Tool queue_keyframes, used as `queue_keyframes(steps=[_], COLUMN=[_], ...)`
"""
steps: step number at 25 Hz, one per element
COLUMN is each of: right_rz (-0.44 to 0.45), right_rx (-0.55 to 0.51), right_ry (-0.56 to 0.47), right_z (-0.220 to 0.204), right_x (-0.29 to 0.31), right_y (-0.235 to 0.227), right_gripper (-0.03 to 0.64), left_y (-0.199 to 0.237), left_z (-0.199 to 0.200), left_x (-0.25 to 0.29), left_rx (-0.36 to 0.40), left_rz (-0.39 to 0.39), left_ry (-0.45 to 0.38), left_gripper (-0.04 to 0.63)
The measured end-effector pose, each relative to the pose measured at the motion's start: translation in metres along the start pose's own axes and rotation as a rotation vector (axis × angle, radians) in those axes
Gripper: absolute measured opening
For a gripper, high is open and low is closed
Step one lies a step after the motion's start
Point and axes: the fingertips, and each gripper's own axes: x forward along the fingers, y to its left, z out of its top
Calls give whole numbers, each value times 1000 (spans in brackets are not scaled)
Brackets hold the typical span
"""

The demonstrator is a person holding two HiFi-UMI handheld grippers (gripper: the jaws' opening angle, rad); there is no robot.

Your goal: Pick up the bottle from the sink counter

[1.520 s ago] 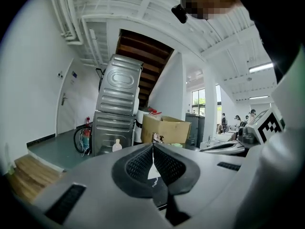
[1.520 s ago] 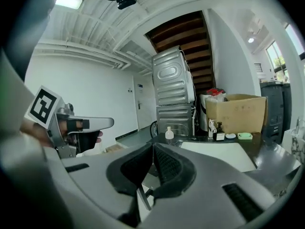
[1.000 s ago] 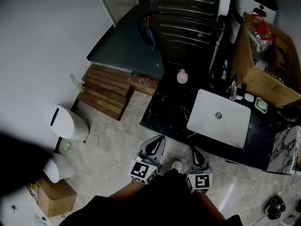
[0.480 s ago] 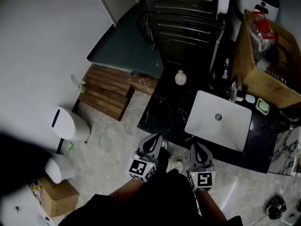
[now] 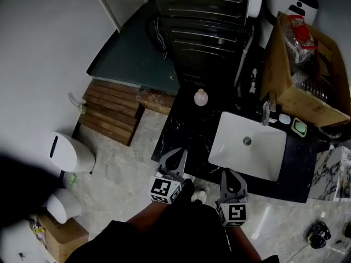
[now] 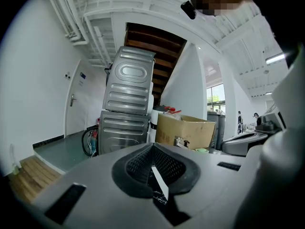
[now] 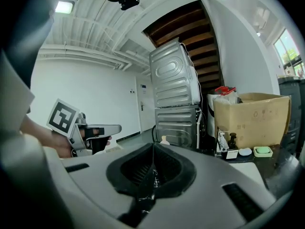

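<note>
Standing upright on the tabletop point(image 5: 186, 127), the bottle point(image 5: 201, 97) lies well ahead, nearer the left tongs point(image 5: 176, 155) than the right tongs point(image 5: 228, 173), both closed and empty.

A laundry-and-wash corner, judging by two stacked grey ribbed-metal appliances point(image 5: 205, 26) beside a black marbled stone counter point(image 5: 186, 130) with a white rectangular sink basin point(image 5: 263, 158), pale stone floor tiles point(image 5: 126, 169) and a white plastic bin point(image 5: 68, 152).

Bottle point(image 5: 201, 97) on counter point(image 5: 188, 129), left of sink point(image 5: 264, 153)
</note>
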Motion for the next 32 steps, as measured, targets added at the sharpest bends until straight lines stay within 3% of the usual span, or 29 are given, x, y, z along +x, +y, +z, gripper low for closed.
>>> queue_keyframes(steps=[13,17,27,29,32], right_rz=[-103,-128,-171,-176,-186], right_rx=[-28,-85,-8,-3,-3], right_ry=[29,26,116,134,145], right_z=[18,23,-3,-4,-4], right_x=[85,113,166,176,188], right_y=[-7,-11,-36,-40,-46], right_gripper=[40,40,40,40,40], left_y=[68,84,111,114,118], left_z=[-19,-32,-61,-65,-73], left_x=[94,130,197,209,228], left_rx=[-1,-7,2,-2,-4], left_rz=[-70,-99,-136,-144,-152], left_ry=[41,58,132,136,147], left_gripper=[17,17,18,45,158])
